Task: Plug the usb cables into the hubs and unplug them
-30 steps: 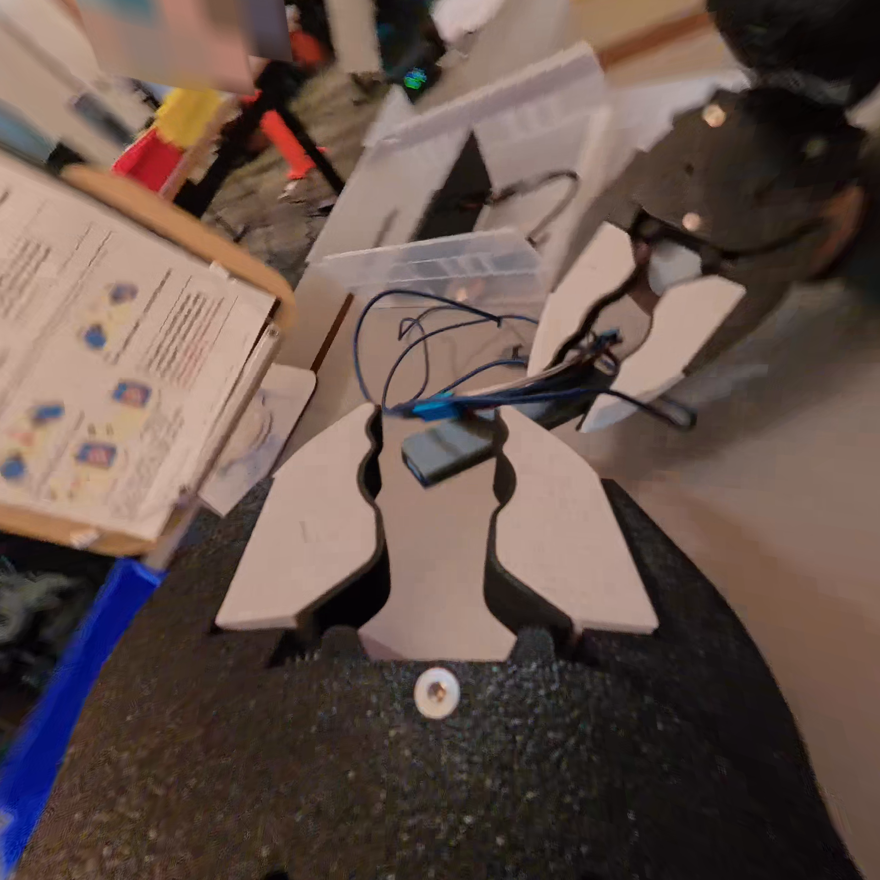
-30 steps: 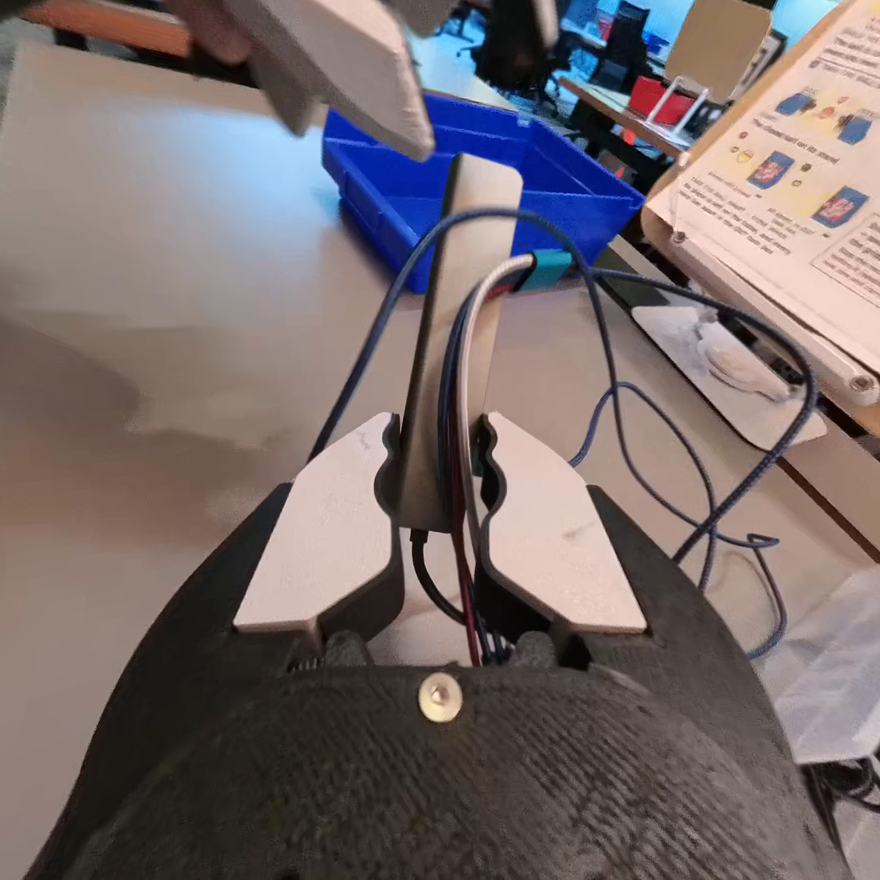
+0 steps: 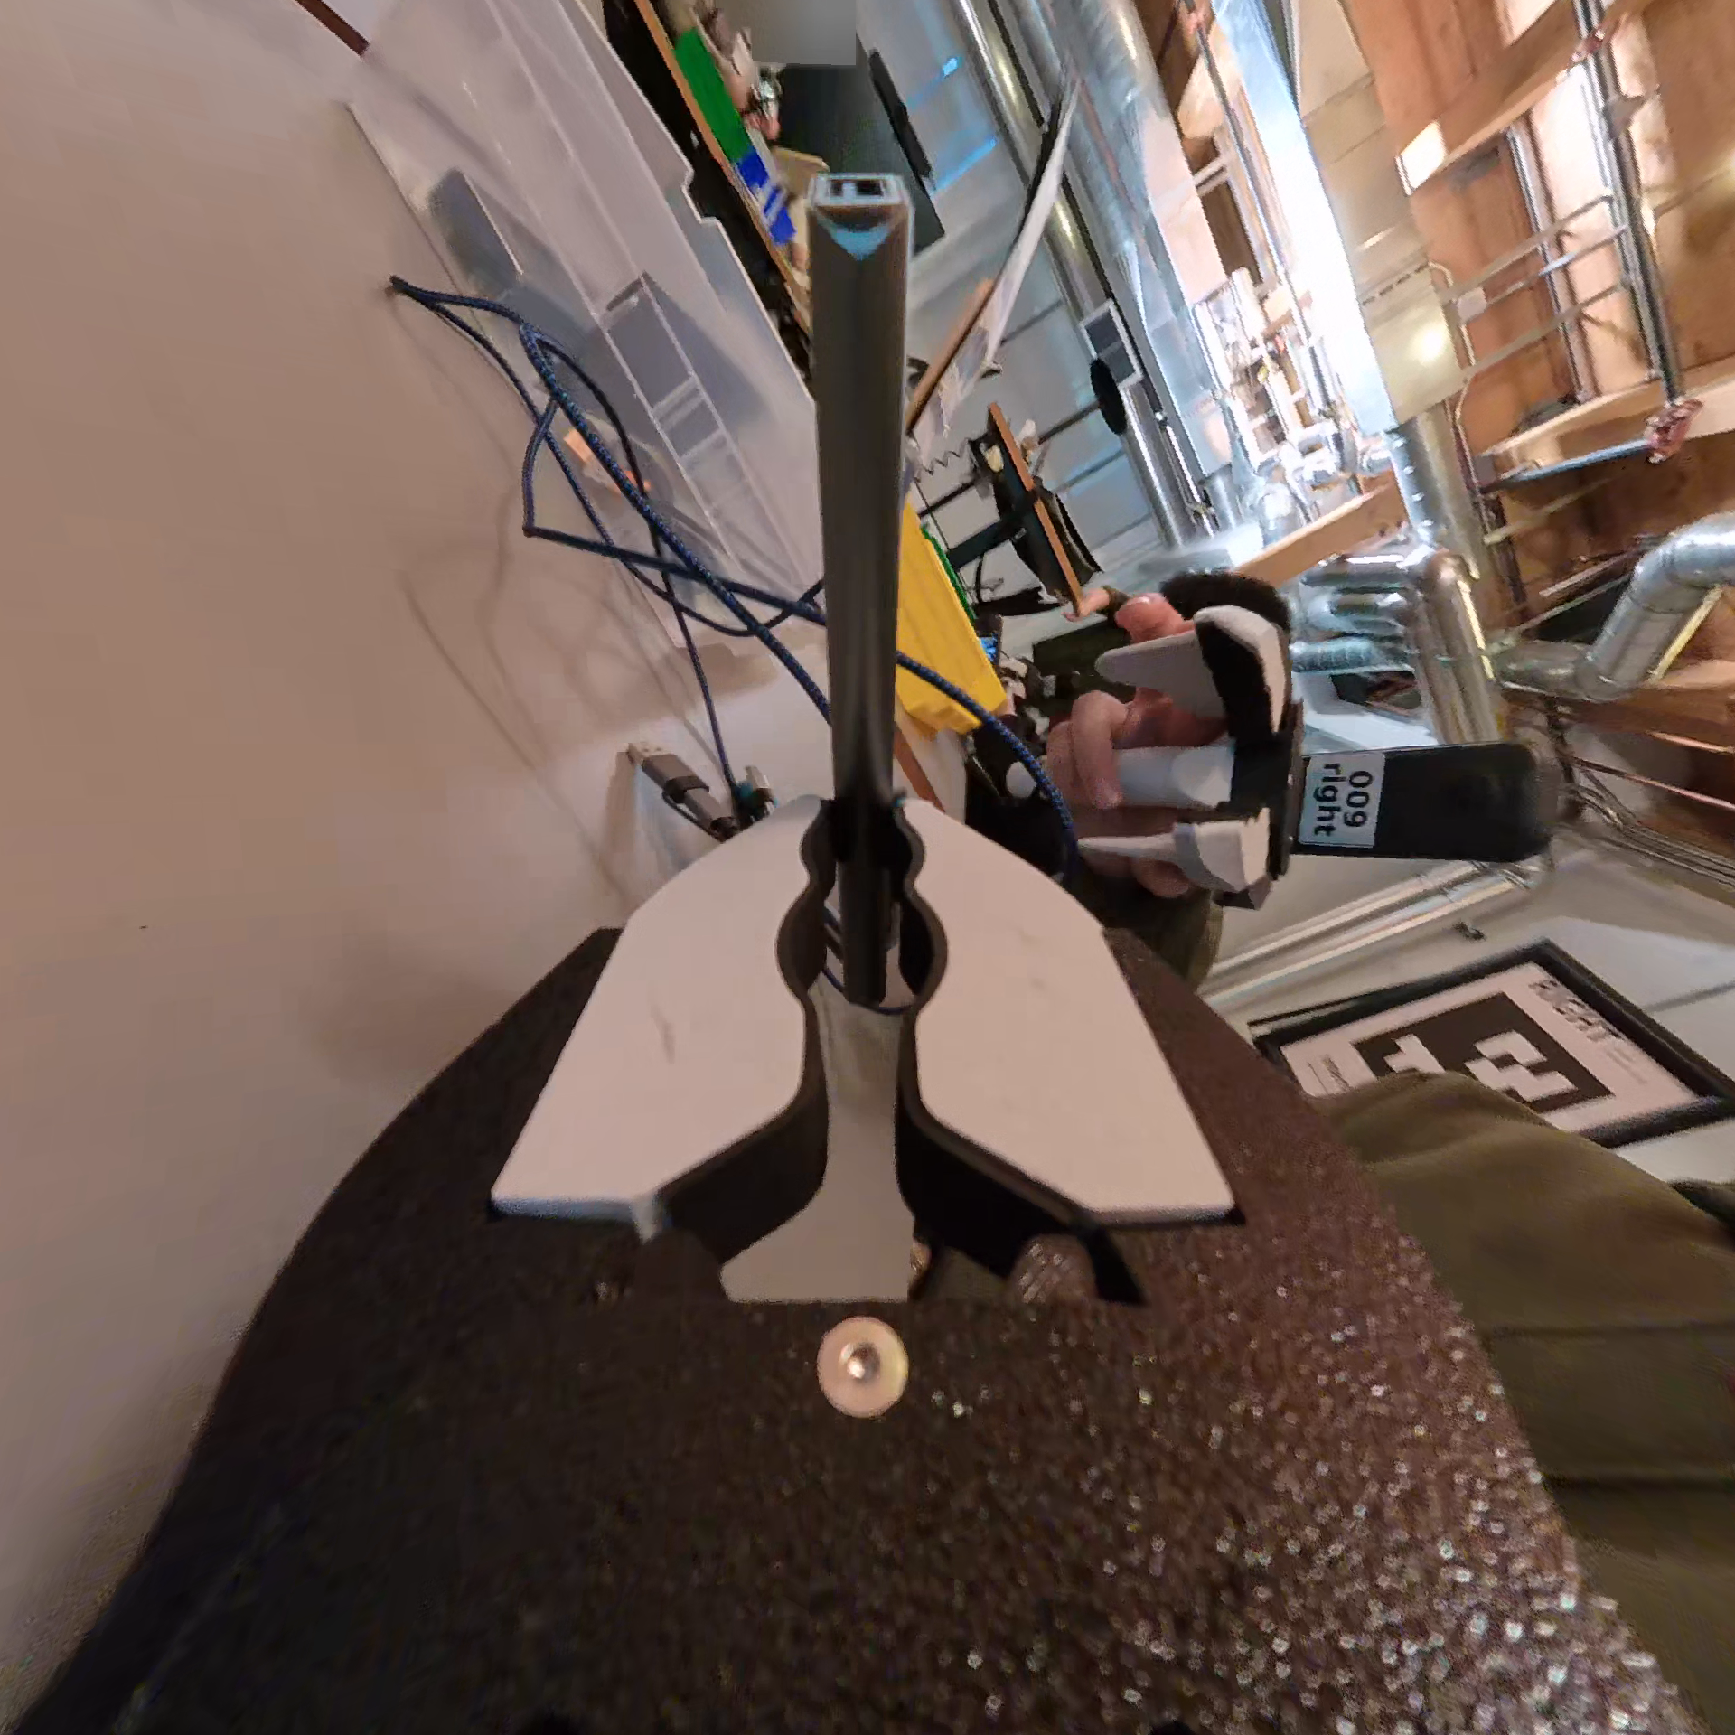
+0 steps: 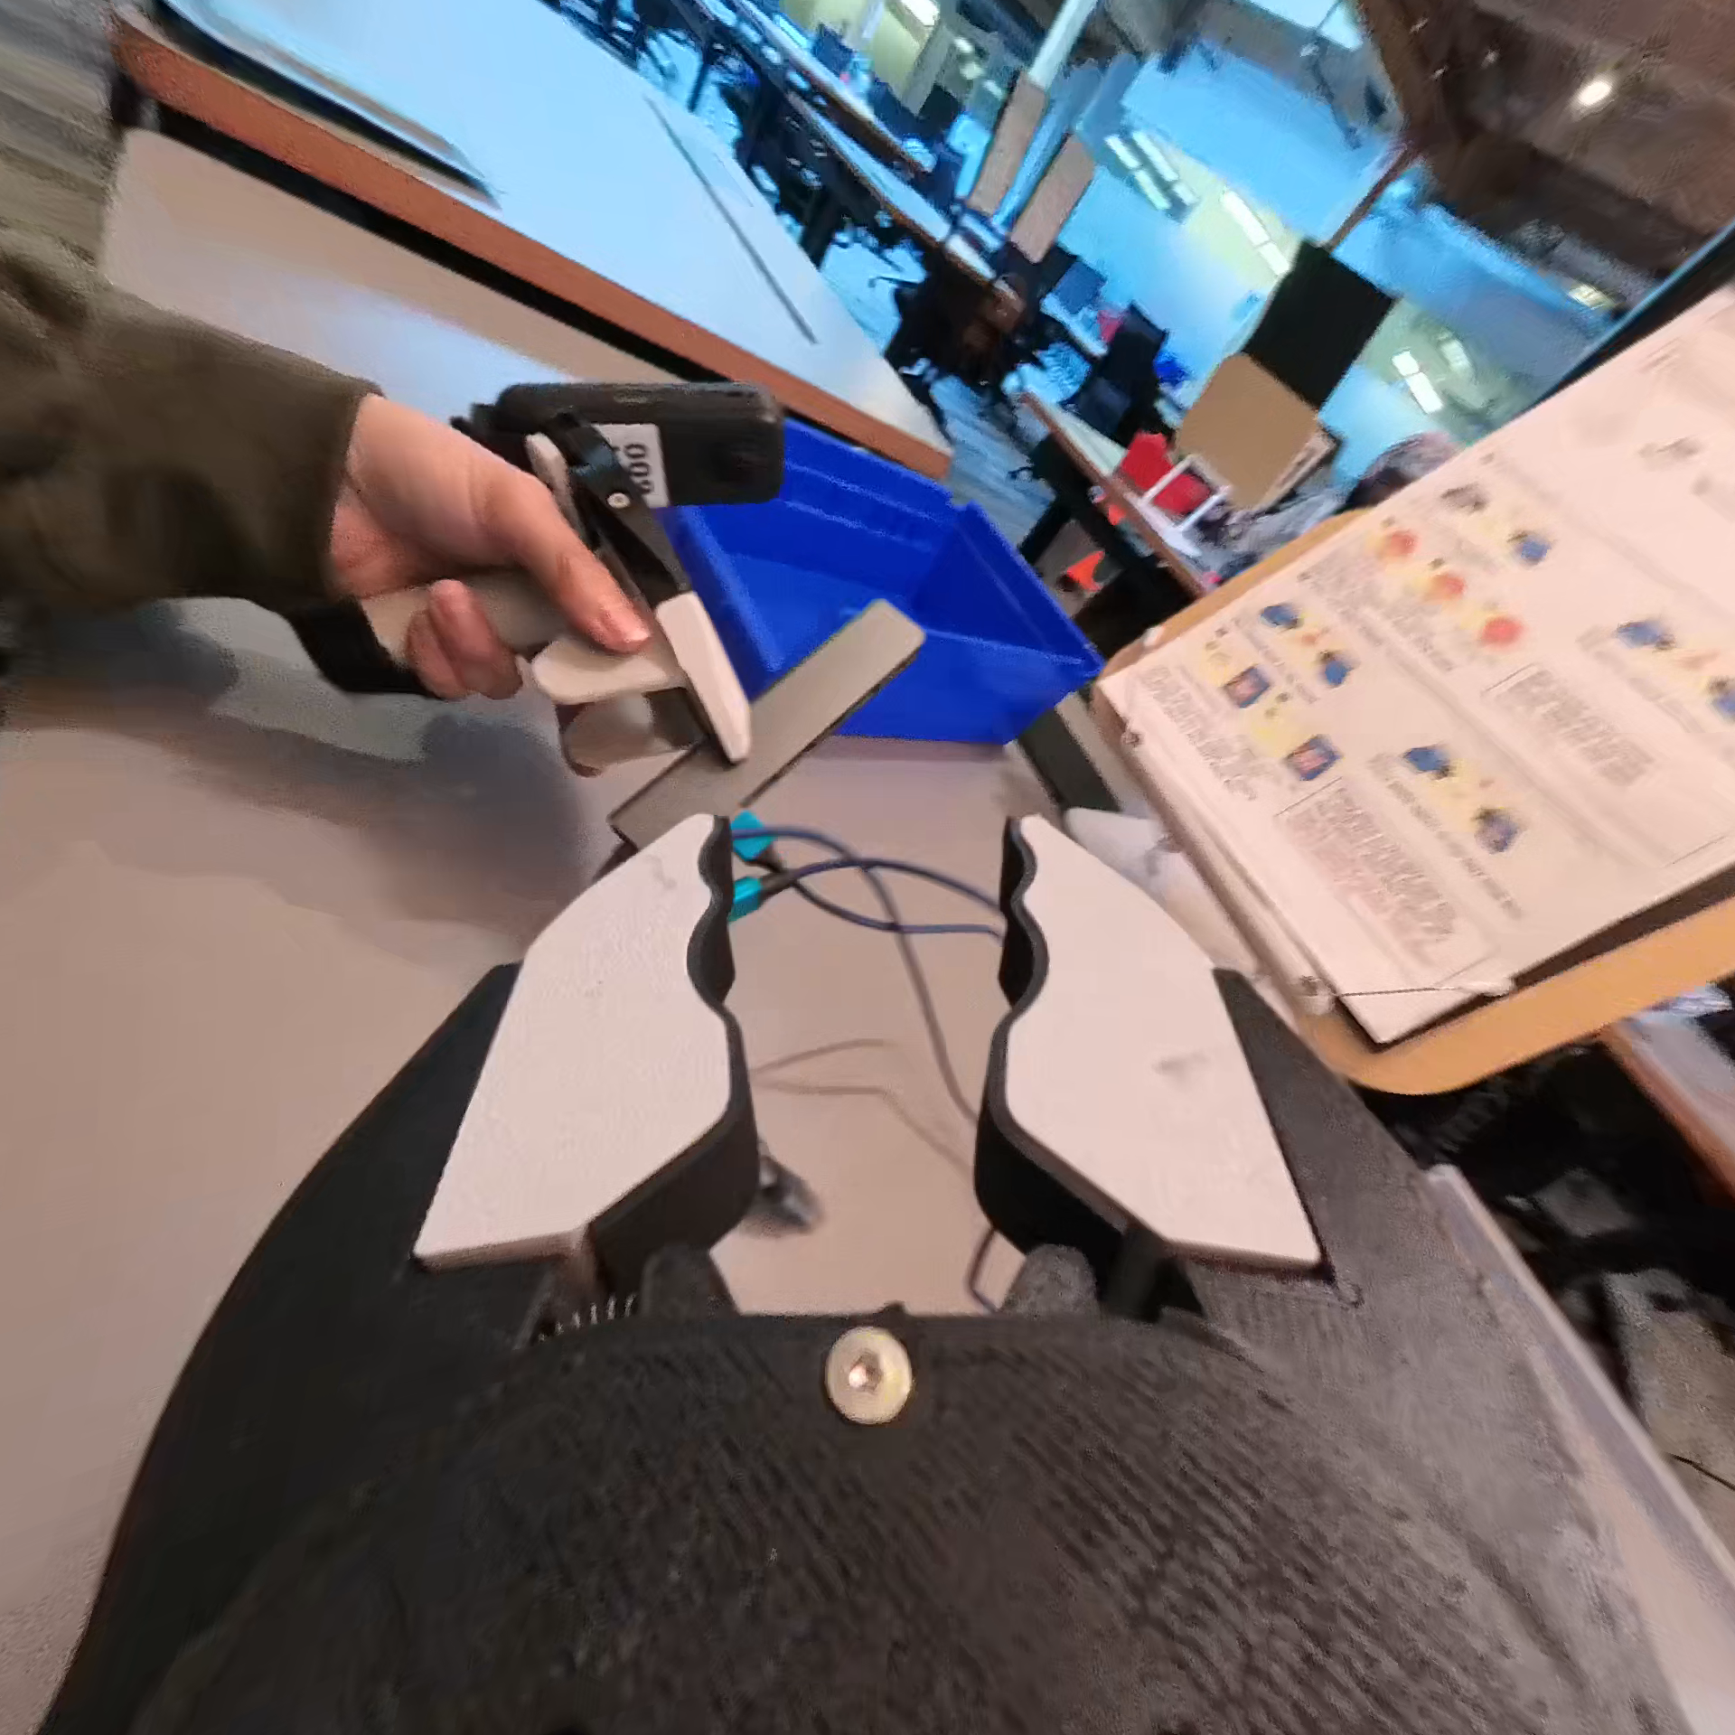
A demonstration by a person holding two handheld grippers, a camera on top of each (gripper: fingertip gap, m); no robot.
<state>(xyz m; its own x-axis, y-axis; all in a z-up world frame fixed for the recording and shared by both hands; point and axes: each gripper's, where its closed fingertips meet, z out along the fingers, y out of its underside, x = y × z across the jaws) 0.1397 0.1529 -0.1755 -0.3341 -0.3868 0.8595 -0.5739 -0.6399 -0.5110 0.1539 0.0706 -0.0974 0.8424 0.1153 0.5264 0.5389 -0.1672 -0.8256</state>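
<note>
Left gripper (image 3: 859,845) is clamped on the long grey hub (image 3: 859,526), holding it up off the bench (image 4: 235,845), while the right gripper (image 4: 864,925) is spread wide with nothing in it. Two teal-ended blue cables (image 4: 845,892) look plugged into the hub's lower end near the bench's far edge by the blue bin (image 4: 939,648). So I'd guess it's mid-cycle, with unplugging left.

Olive sleeve (image 4: 141,469), black grippers, grey fingers (image 4: 601,1061)
</note>
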